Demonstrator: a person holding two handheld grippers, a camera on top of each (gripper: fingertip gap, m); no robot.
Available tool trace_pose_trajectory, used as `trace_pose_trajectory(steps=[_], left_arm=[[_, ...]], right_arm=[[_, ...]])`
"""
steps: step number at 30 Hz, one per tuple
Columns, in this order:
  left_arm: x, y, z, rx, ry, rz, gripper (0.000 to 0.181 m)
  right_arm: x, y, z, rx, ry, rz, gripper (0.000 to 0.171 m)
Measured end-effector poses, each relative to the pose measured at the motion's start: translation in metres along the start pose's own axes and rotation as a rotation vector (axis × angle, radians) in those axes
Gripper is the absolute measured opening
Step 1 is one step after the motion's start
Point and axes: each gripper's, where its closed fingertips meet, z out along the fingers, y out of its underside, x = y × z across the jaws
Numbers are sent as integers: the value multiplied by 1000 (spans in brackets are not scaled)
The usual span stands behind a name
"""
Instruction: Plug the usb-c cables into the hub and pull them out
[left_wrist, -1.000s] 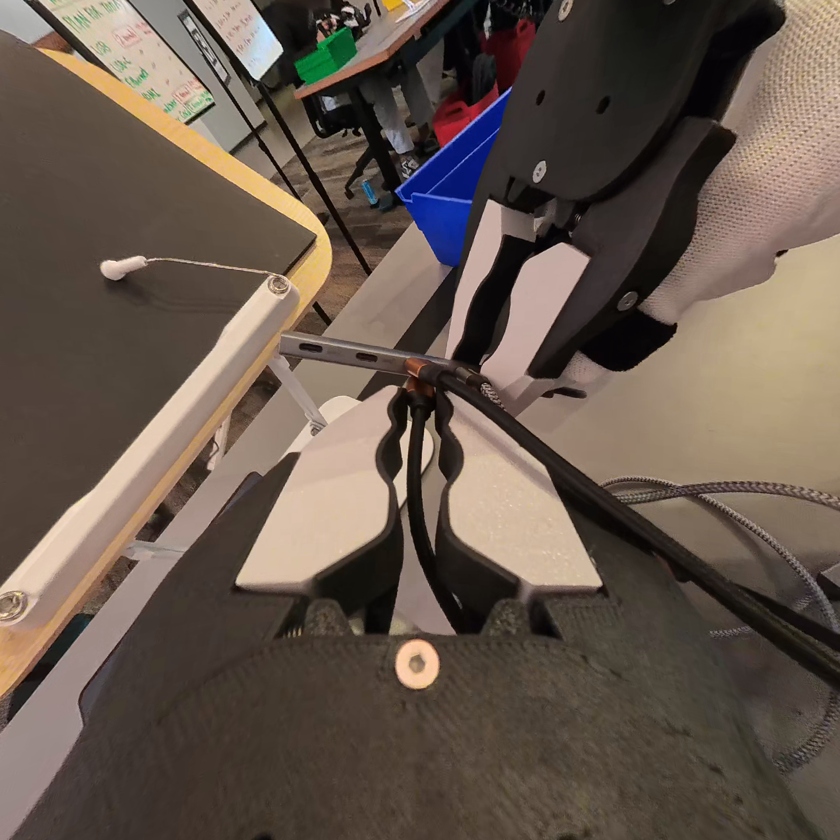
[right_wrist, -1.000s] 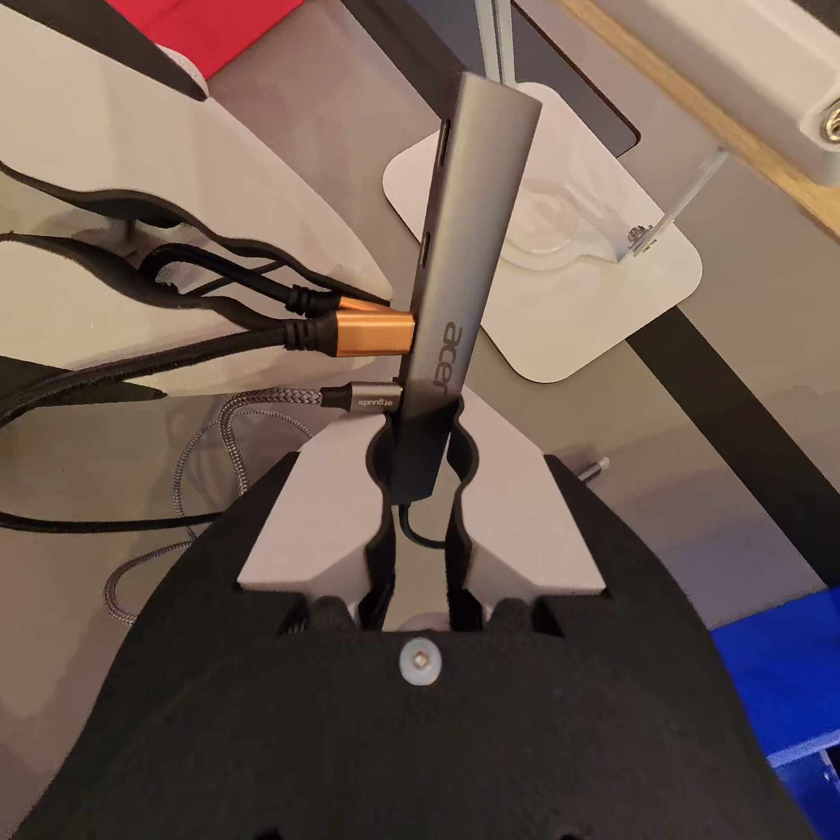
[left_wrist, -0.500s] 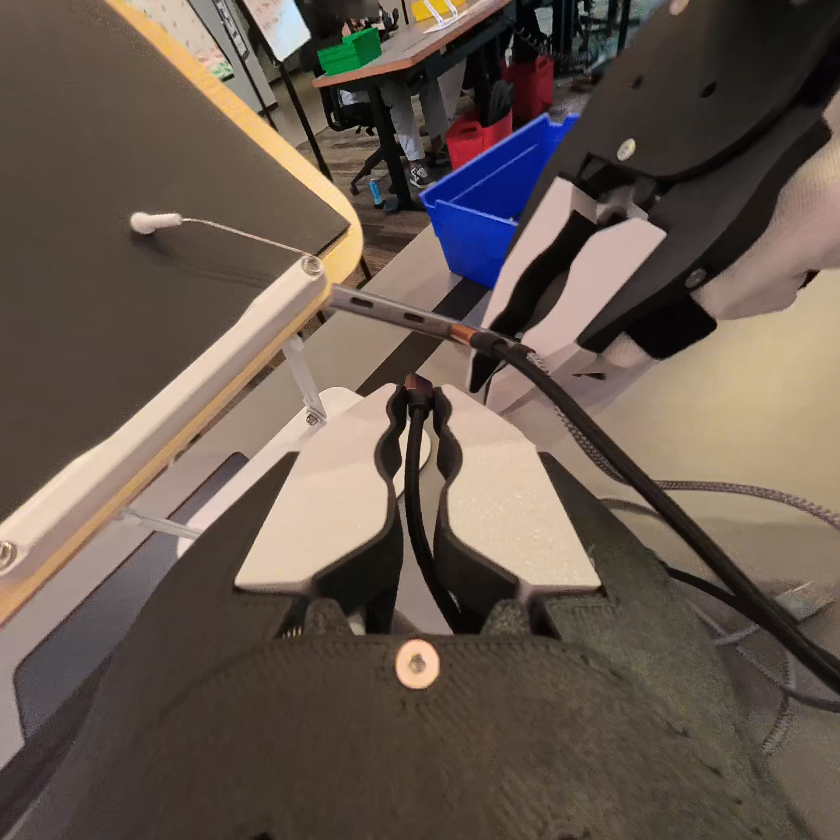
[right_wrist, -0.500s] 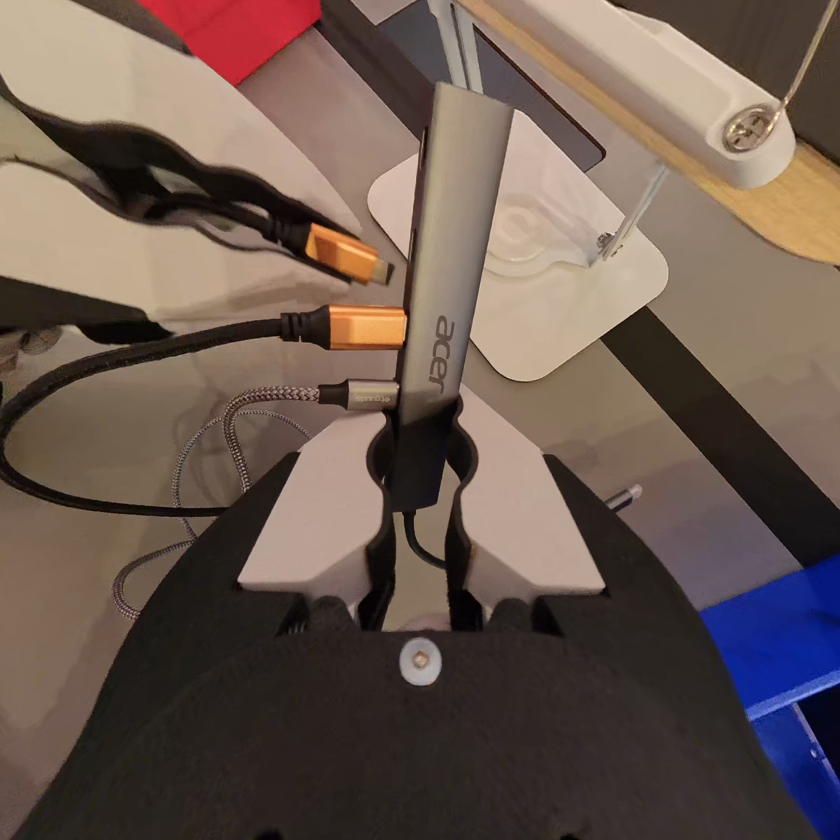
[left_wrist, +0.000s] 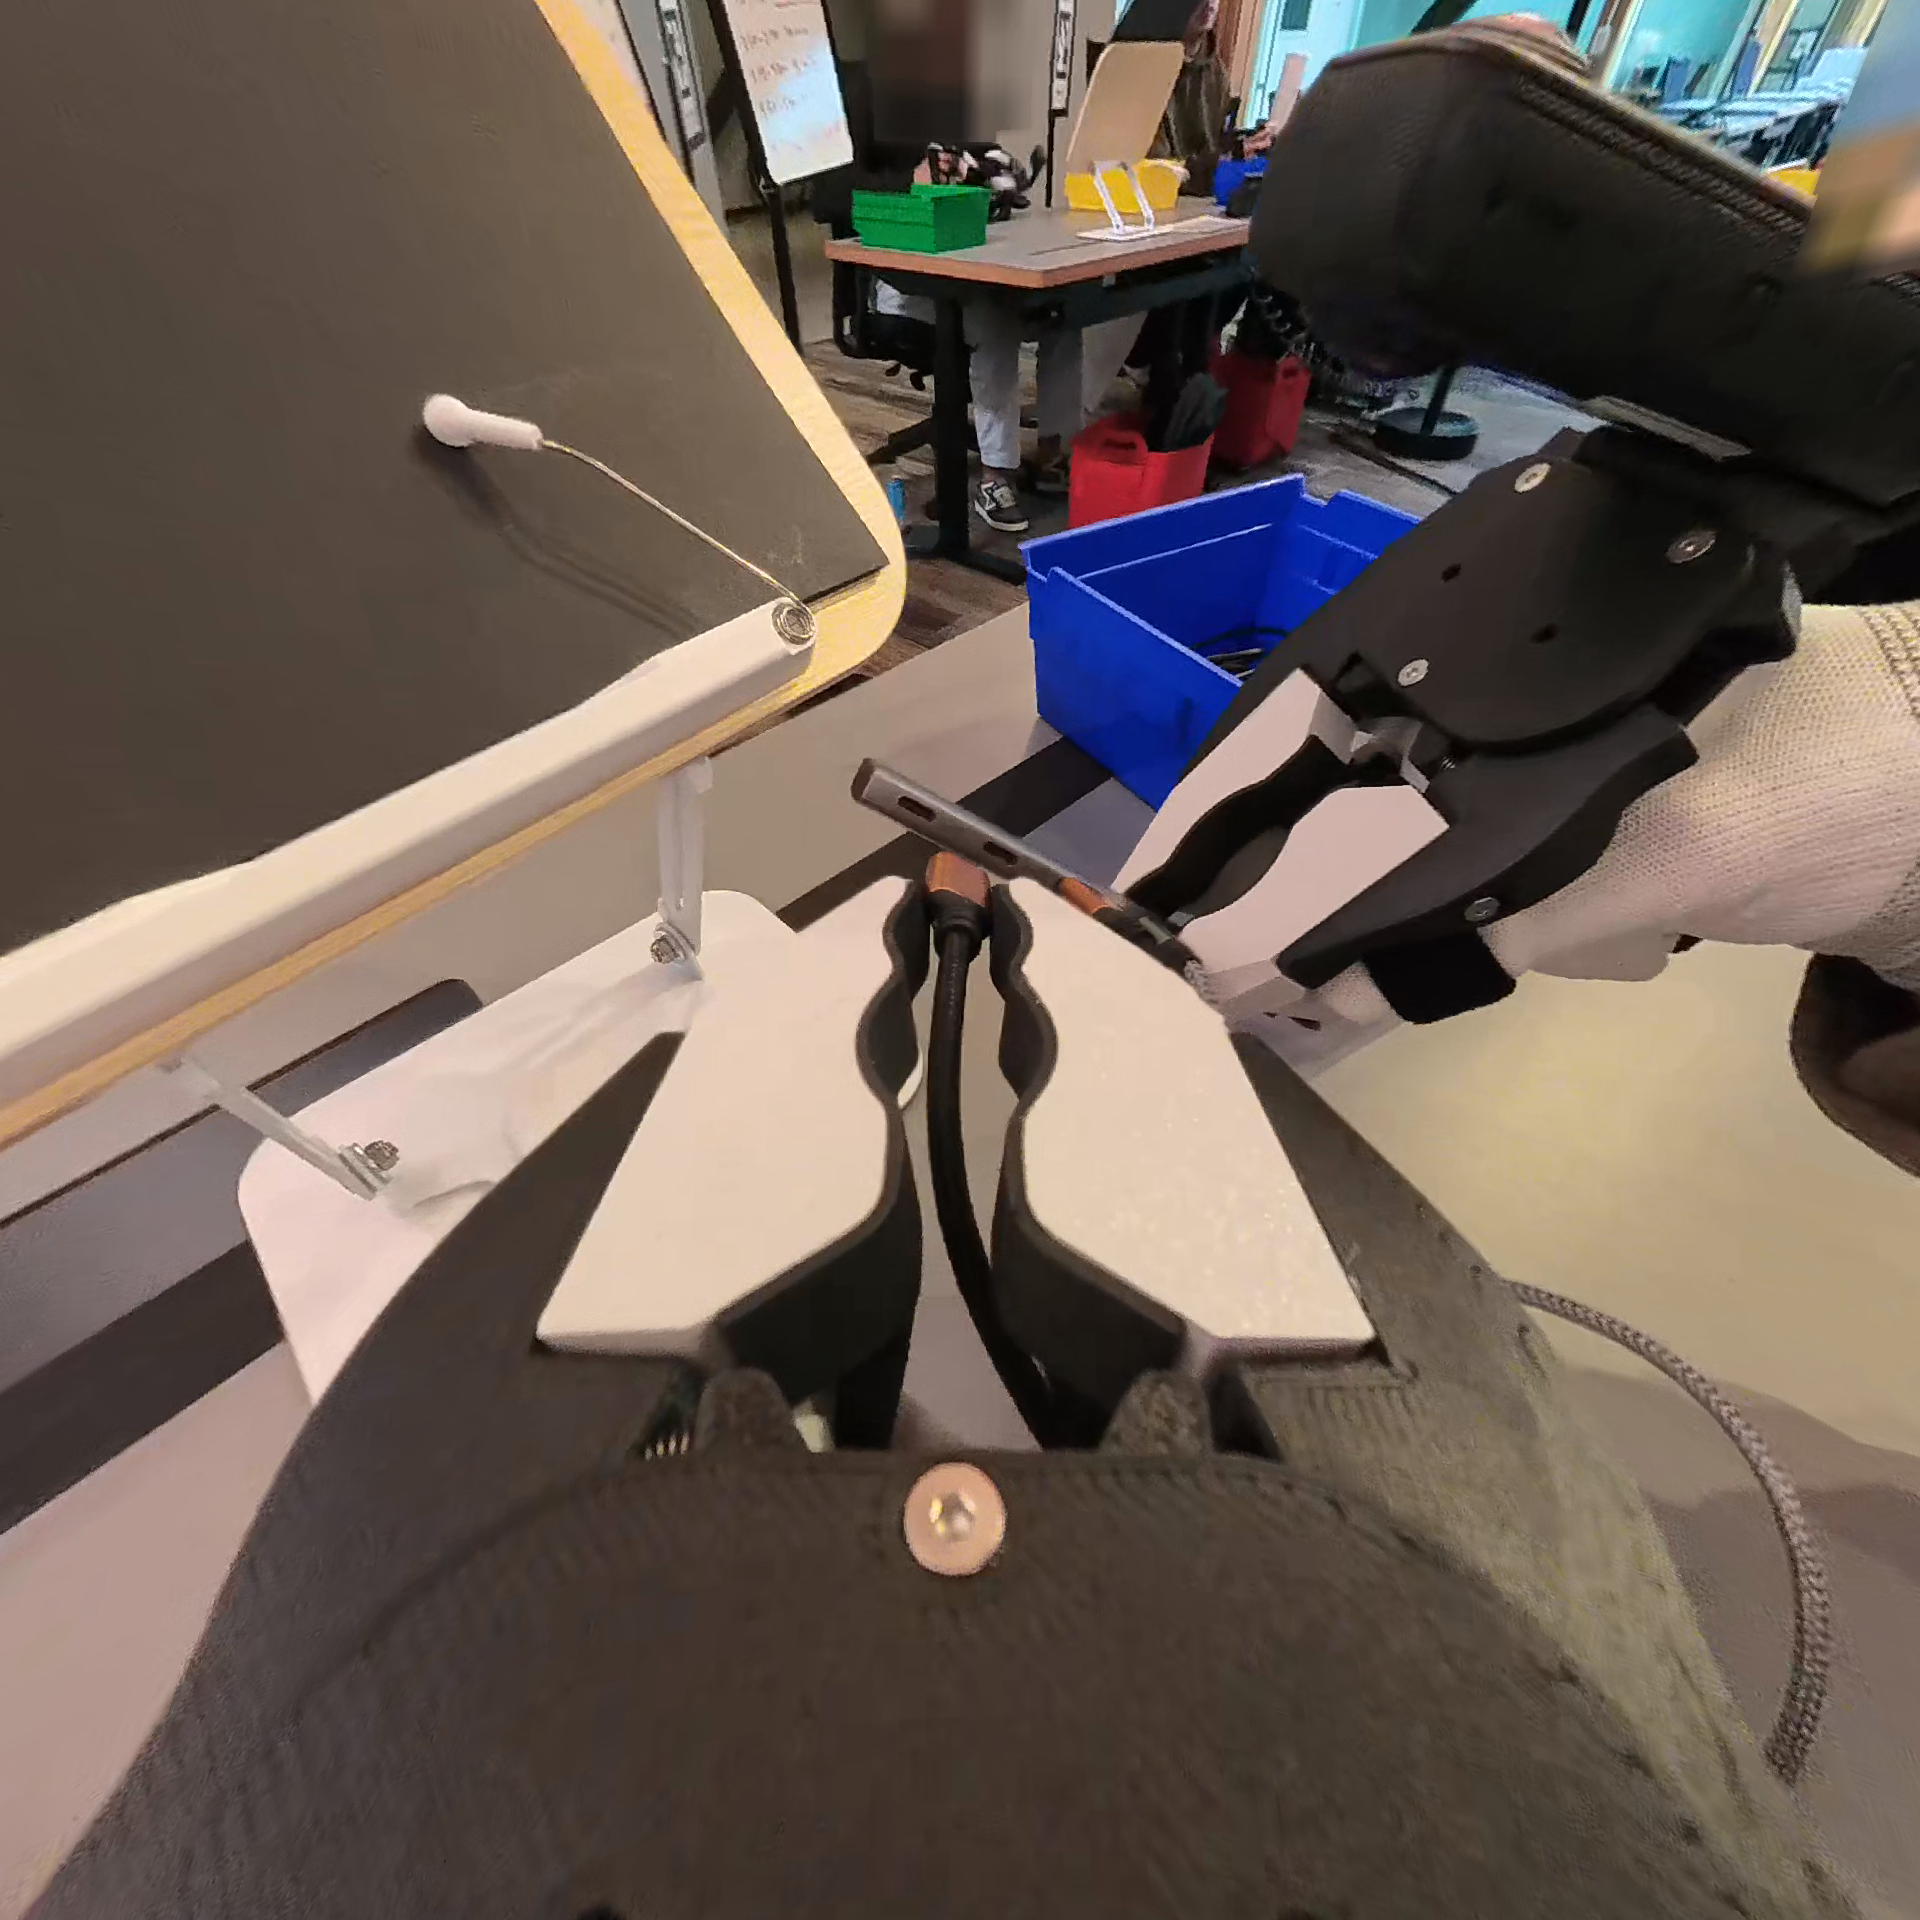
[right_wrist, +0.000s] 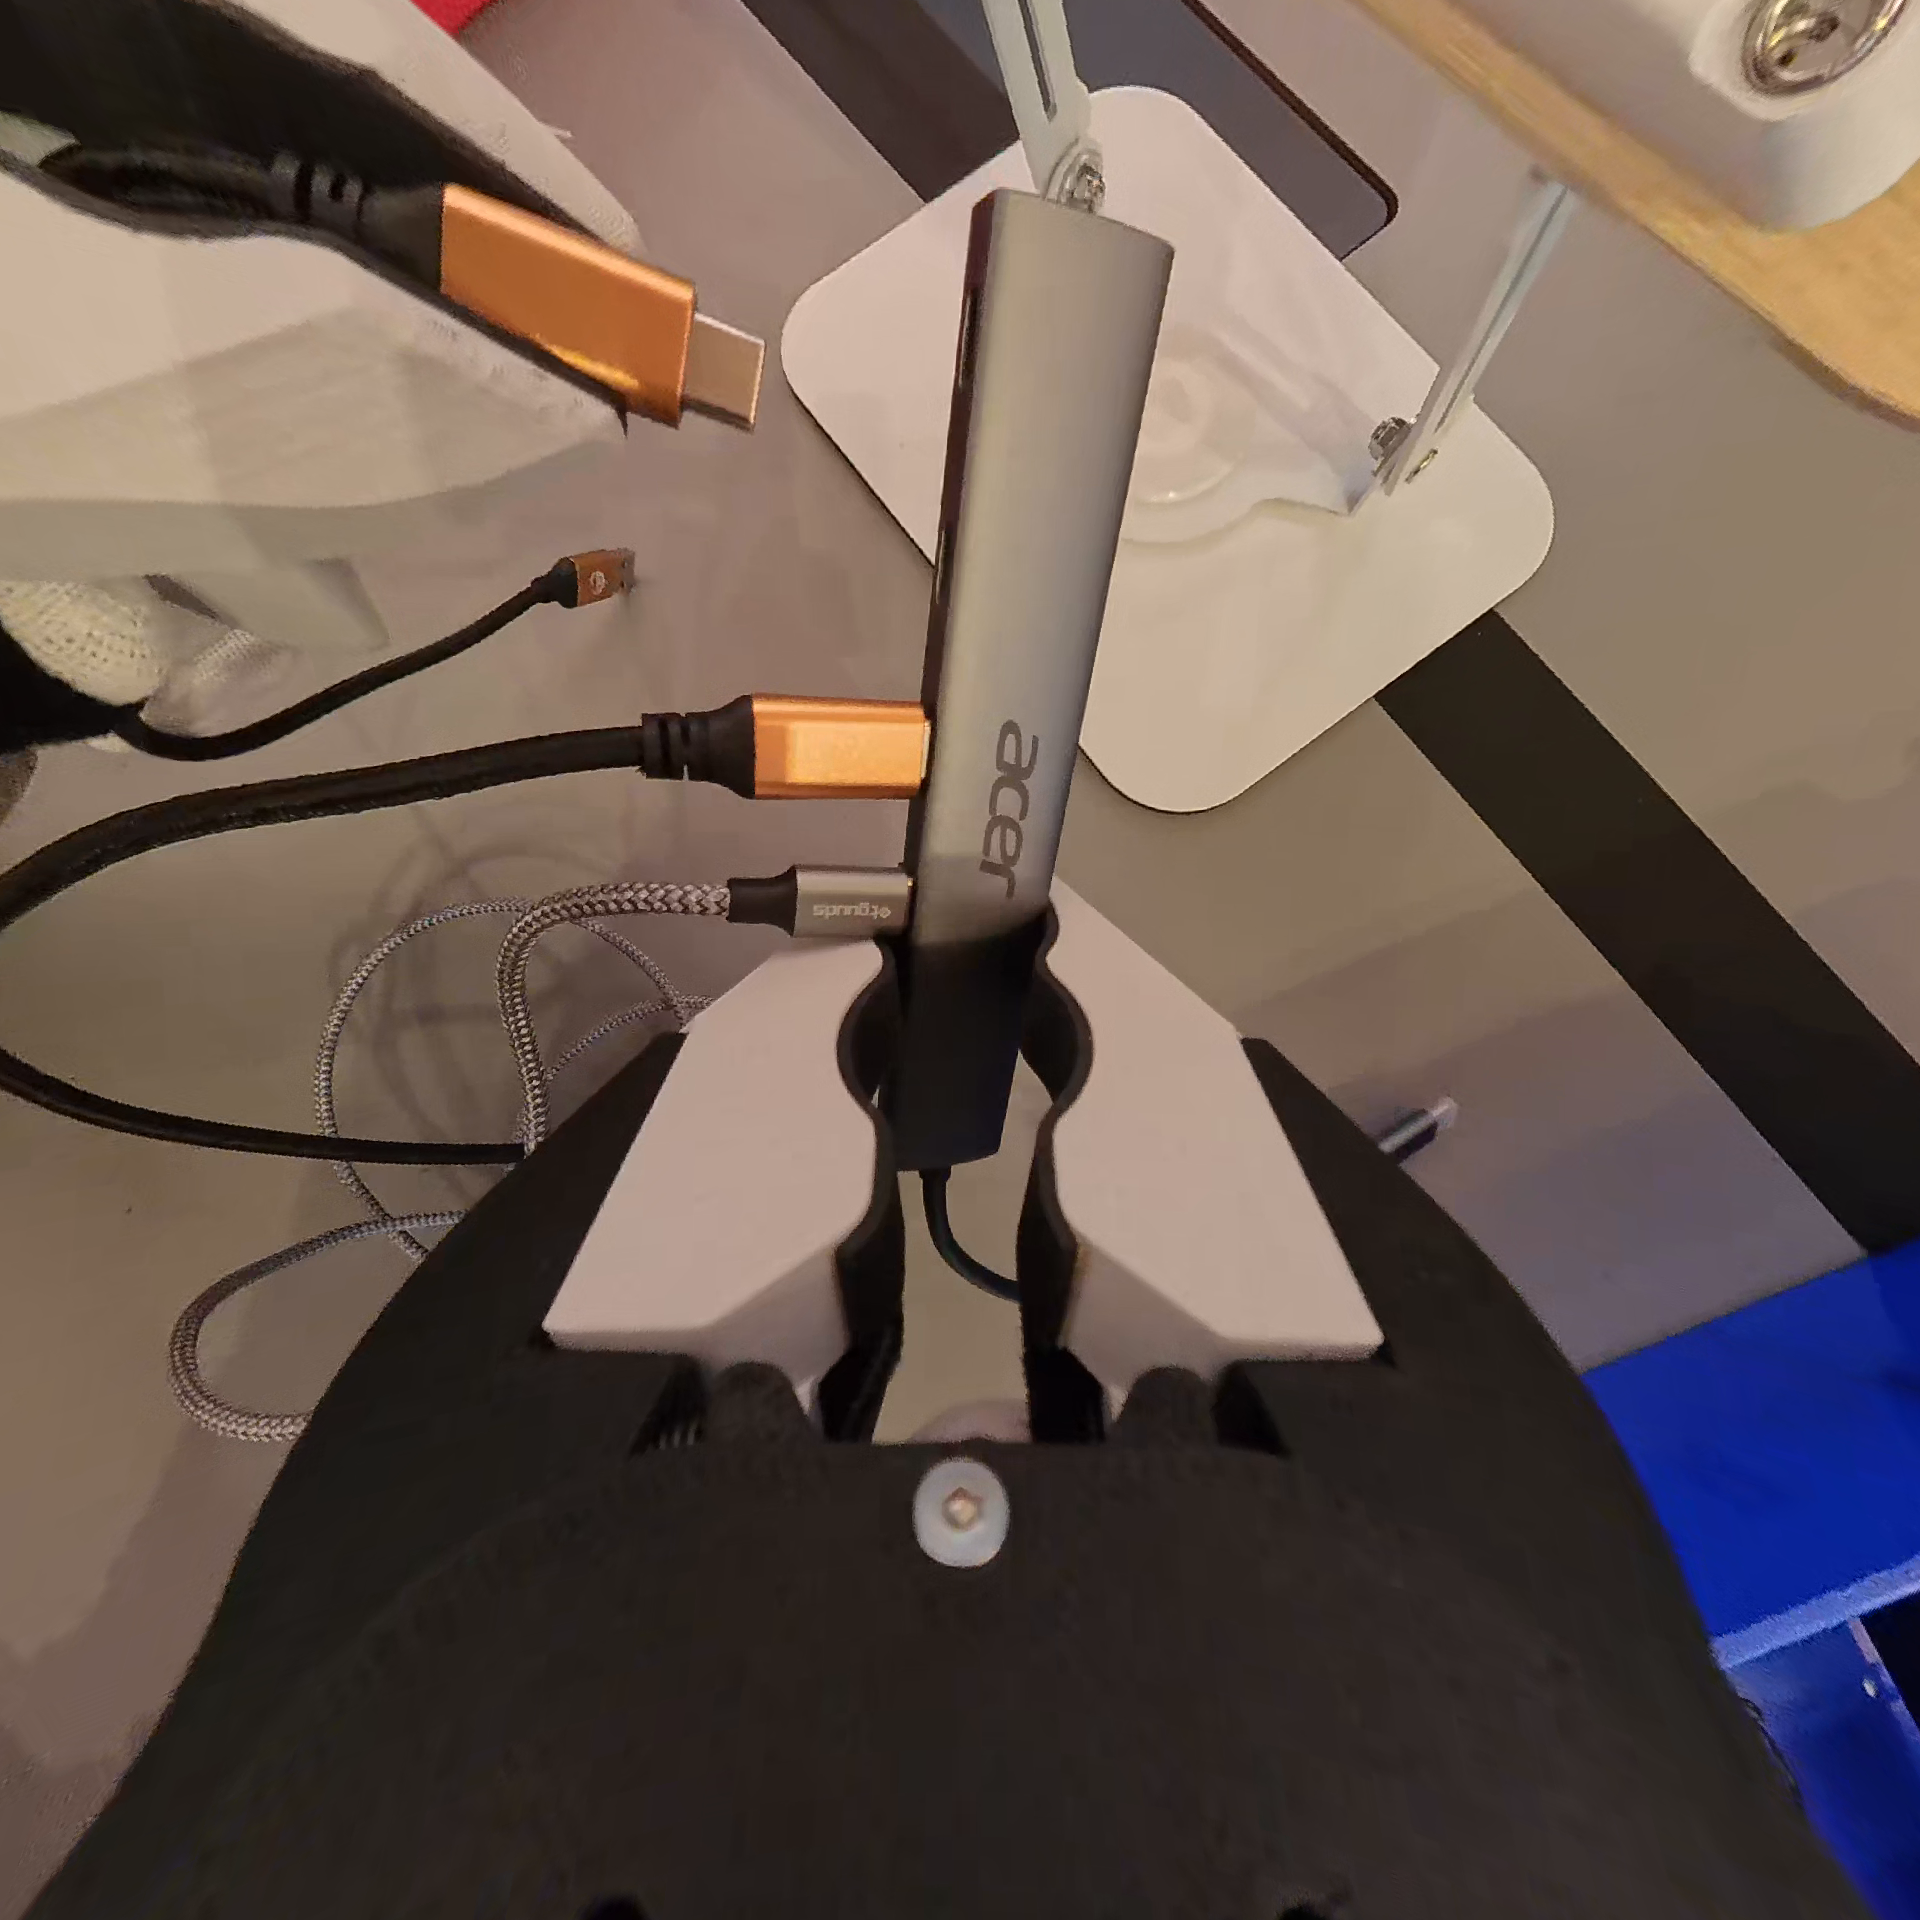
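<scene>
Grey hub (right_wrist: 1039, 582), copper-orange plug (right_wrist: 566, 301) on black cable (left_wrist: 961, 1091), grey-white braided cable (right_wrist: 520, 935), blue bin (left_wrist: 1153, 634)

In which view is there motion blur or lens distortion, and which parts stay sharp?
Right wrist view: the copper plug held by the left gripper is slightly smeared; the hub and its two plugged connectors are sharp. Left wrist view: wide-angle bending curves the tilted board; the braided cable at right is blurred.

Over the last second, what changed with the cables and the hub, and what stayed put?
The left gripper, shut on the orange-collared cable, pulled its plug out of the hub and drew it back to the hub's left, clear of the ports. Unchanged: the right gripper stays clamped on the hub's lower end, and the second orange plug and the grey braided plug remain seated.
</scene>
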Motion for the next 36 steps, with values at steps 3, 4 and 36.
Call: trace_pose_trajectory(steps=[3, 4, 36], left_arm=[[5, 5, 5, -9, -33, 19, 11], [5, 7, 6, -14, -55, 33, 11], [-5, 31, 20, -25, -193, 99, 12]], right_arm=[[1, 3, 2, -6, -15, 11, 15], [1, 4, 2, -4, -25, 17, 15], [16, 32, 13, -154, -2, 2, 16]])
